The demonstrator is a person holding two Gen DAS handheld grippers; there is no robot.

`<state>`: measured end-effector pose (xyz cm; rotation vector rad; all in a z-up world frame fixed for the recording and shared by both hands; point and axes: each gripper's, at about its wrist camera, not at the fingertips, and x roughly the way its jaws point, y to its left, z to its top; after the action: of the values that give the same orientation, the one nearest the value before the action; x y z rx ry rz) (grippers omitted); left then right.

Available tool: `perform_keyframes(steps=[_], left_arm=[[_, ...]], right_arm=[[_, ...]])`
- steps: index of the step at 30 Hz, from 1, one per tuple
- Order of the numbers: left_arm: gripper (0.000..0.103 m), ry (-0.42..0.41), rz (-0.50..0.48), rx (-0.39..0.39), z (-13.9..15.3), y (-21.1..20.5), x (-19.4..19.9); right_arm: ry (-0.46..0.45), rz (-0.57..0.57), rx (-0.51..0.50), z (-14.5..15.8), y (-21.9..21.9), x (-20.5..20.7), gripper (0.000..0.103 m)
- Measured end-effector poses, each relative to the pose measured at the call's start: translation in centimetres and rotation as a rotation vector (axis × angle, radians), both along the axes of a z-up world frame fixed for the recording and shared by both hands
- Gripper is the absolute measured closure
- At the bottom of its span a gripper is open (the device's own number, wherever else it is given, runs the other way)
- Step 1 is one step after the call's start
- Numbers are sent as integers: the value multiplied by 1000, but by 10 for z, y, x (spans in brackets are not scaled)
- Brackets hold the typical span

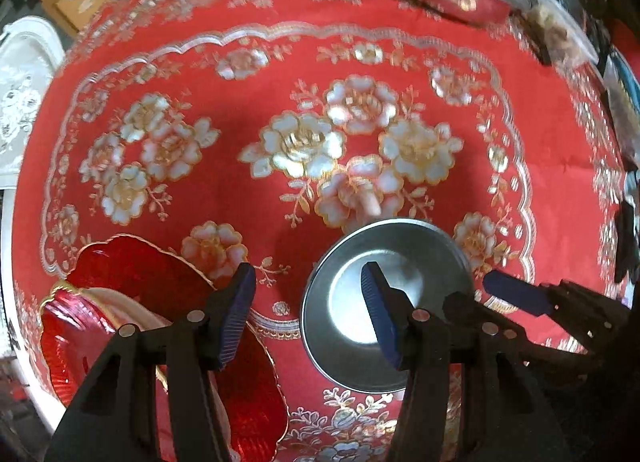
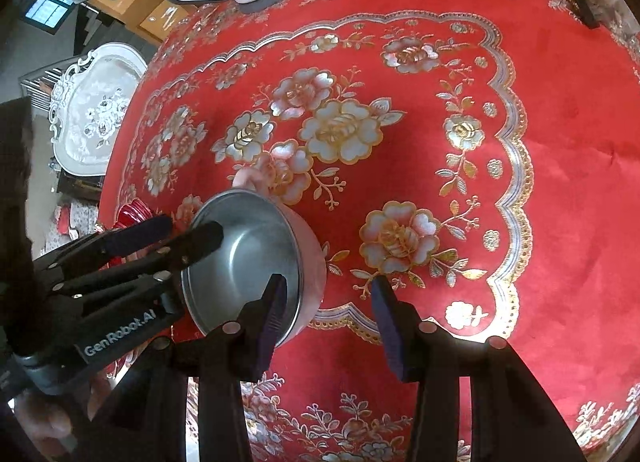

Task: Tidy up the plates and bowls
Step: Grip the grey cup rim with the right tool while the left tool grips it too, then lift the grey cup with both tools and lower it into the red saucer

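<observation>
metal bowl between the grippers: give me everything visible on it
The metal bowl is round with a steel-grey, empty inside and a pale pink outer wall. A small pink handle sticks out on its far side. It looks upright on the red floral tablecloth, right of the red plates. Both grippers are open: the left gripper has one finger over the bowl's inside; the right gripper straddles the near rim. Actual contact is unclear.

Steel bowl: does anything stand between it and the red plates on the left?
Nothing on the cloth does. Only the left gripper is there, its fingers open over the gap between steel bowl and red plates.
</observation>
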<state>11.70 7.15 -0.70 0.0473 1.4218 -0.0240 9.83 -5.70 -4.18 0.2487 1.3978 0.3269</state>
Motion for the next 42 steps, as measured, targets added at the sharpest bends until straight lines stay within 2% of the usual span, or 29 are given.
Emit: perform_keyframes(steps=[7, 9, 10, 11, 12, 14, 16, 21, 28, 37, 42], left_arm=[[50, 31, -22, 29, -12, 0, 5], [51, 40, -33, 31, -17, -2, 7], [56, 53, -49, 41, -21, -4, 7], [69, 65, -66, 51, -26, -6, 6], [77, 48, -72, 39, -24, -7, 6], [85, 52, -102, 50, -25, -14, 4], [85, 41, -103, 50, -24, -17, 5], [90, 53, -97, -5, -22, -25, 2], [90, 3, -70, -36, 9, -25, -4], [90, -58, 21, -50, 57, 23, -15], [90, -97, 98, -49, 78, 60, -28]], right_arm=[[13, 14, -6, -8, 7, 4, 58], [17, 20, -12, -11, 8, 5, 62], [20, 26, -15, -13, 9, 5, 70], [22, 37, -11, -14, 11, 5, 76], [21, 48, 3, -15, 14, 5, 80], [11, 66, -10, -14, 20, 4, 84], [2, 75, -36, -13, 22, 3, 85], [12, 45, -28, -9, 9, 3, 86], [-35, 73, -41, 23, 8, 1, 86], [-88, 153, -2, 66, 38, 1, 86], [-136, 243, 17, 97, 76, 1, 86]])
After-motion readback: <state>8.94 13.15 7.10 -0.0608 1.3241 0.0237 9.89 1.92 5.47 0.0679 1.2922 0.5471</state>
